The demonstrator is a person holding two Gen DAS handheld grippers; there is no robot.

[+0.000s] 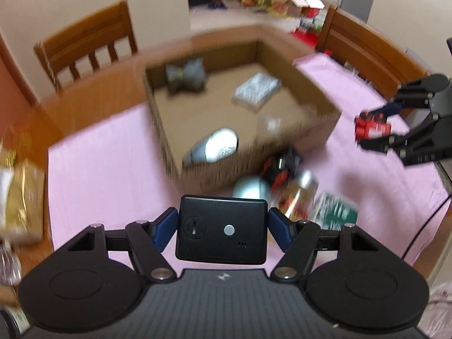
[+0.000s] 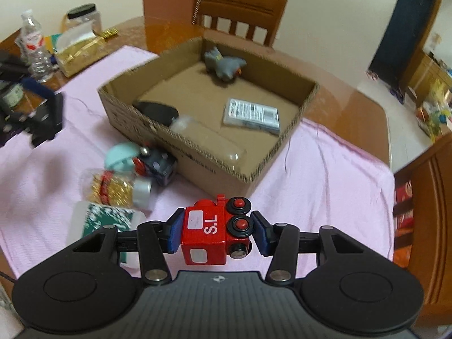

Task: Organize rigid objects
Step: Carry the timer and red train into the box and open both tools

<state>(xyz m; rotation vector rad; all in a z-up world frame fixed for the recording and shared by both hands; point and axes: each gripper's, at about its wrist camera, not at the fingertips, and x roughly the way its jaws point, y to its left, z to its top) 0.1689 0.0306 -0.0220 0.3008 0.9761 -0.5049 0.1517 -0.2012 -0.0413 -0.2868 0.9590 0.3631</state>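
Observation:
My left gripper [image 1: 223, 230] is shut on a black rectangular device [image 1: 221, 227] with a round button, held above the pink cloth. My right gripper [image 2: 216, 233] is shut on a red toy train [image 2: 217, 230] with black wheels; the same train [image 1: 371, 127] and right gripper [image 1: 377, 130] show at the right of the left wrist view. An open cardboard box [image 2: 197, 144] [image 1: 282, 144] stands ahead, holding a grey plush [image 2: 224, 63], a white packet [image 2: 251, 115] and a dark oval item [image 2: 156, 110]. The left gripper [image 2: 42, 118] appears blurred at the left of the right wrist view.
Beside the box lie a mint ball [image 2: 121, 156], a dark toy engine [image 2: 158, 165], a jar of gold beads [image 2: 117, 188] and a green-white box [image 2: 104, 220]. Bottles [image 2: 34, 48], a gold tissue box [image 2: 79, 50] and wooden chairs [image 2: 240, 11] ring the table [image 2: 353, 107].

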